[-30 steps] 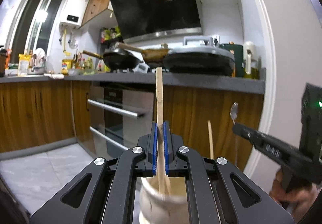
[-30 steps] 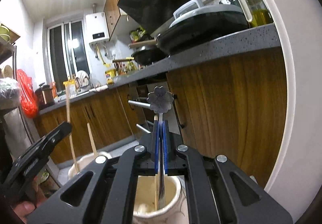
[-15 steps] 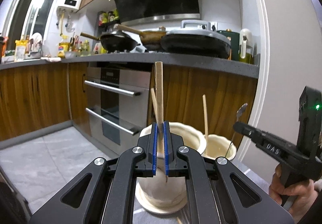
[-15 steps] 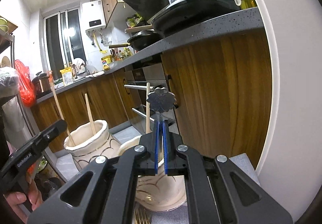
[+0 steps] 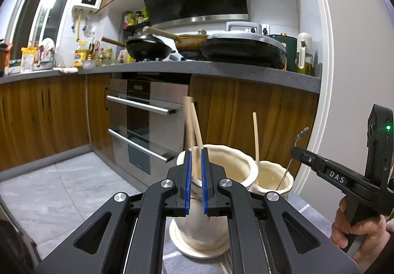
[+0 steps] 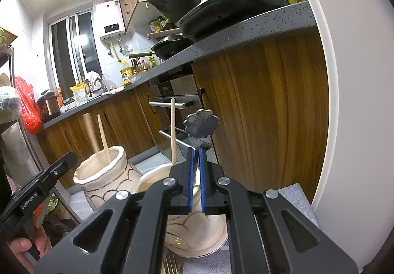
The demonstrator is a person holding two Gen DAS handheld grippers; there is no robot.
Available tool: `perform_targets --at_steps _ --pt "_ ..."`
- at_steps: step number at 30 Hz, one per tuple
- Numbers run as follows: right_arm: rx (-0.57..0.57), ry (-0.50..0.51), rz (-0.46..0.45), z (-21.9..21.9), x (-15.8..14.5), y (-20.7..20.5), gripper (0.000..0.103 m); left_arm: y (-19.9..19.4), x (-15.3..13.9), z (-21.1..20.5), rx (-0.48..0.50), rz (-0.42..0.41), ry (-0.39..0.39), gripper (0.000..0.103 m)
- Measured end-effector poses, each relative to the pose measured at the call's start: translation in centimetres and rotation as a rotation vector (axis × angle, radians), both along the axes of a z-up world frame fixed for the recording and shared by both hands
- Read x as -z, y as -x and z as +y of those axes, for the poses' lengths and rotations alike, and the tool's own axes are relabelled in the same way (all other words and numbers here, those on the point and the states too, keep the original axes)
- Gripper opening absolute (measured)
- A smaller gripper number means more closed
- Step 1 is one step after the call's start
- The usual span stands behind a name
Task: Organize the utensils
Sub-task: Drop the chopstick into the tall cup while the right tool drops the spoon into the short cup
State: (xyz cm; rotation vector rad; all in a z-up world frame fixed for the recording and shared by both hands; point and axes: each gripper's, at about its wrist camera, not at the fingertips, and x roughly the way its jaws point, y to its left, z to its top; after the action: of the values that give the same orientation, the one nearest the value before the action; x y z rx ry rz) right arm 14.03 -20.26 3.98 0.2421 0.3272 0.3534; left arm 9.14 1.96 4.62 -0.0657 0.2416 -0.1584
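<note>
My left gripper (image 5: 194, 181) is open just in front of a tall cream jar (image 5: 216, 175). Two wooden sticks (image 5: 193, 128) stand in that jar, loose between the jaws. A smaller cream jar (image 5: 275, 179) to its right holds a wooden stick (image 5: 255, 137) and a metal utensil (image 5: 290, 158). My right gripper (image 6: 196, 180) is open over the smaller jar (image 6: 197, 232); the flower-ended metal utensil (image 6: 202, 123) stands between its jaws, resting in the jar beside a wooden stick (image 6: 173, 131). The tall jar (image 6: 103, 178) is to its left.
Both jars stand on a grey cloth (image 6: 293, 200) beside a white wall. More utensils (image 6: 170, 264) lie under the right gripper. Wooden cabinets, an oven (image 5: 145, 123) and a counter with pans (image 5: 241, 48) are behind. The other gripper shows at each view's edge.
Both grippers lowered their utensils into the jars and opened. The left let go of its wooden stick in the tall jar; the right let go of the flower-ended utensil in the smaller jar.
</note>
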Motion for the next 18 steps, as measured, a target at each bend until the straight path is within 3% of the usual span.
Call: perform_targets --at_steps 3,6,8,10,12,18 --pt "0.005 -0.001 -0.003 -0.1 -0.2 -0.1 0.01 0.2 0.0 -0.1 -0.006 0.001 -0.009 0.015" --pt "-0.001 -0.018 -0.002 -0.4 -0.3 0.0 0.031 0.4 0.0 0.0 -0.019 0.009 -0.017 0.023" --pt "-0.001 -0.018 -0.001 -0.6 -0.4 0.4 0.031 0.7 -0.2 0.1 -0.03 0.017 -0.025 0.027" --pt "-0.006 -0.026 0.001 -1.0 -0.6 0.8 0.038 1.0 -0.5 0.1 -0.037 0.016 -0.025 0.035" --pt "-0.013 -0.037 0.004 -1.4 -0.7 1.5 0.057 1.7 -0.8 0.1 -0.051 0.011 -0.023 0.056" --pt "-0.052 -0.03 0.024 -3.0 -0.7 3.7 0.084 3.7 -1.1 0.0 -0.078 0.013 -0.023 0.085"
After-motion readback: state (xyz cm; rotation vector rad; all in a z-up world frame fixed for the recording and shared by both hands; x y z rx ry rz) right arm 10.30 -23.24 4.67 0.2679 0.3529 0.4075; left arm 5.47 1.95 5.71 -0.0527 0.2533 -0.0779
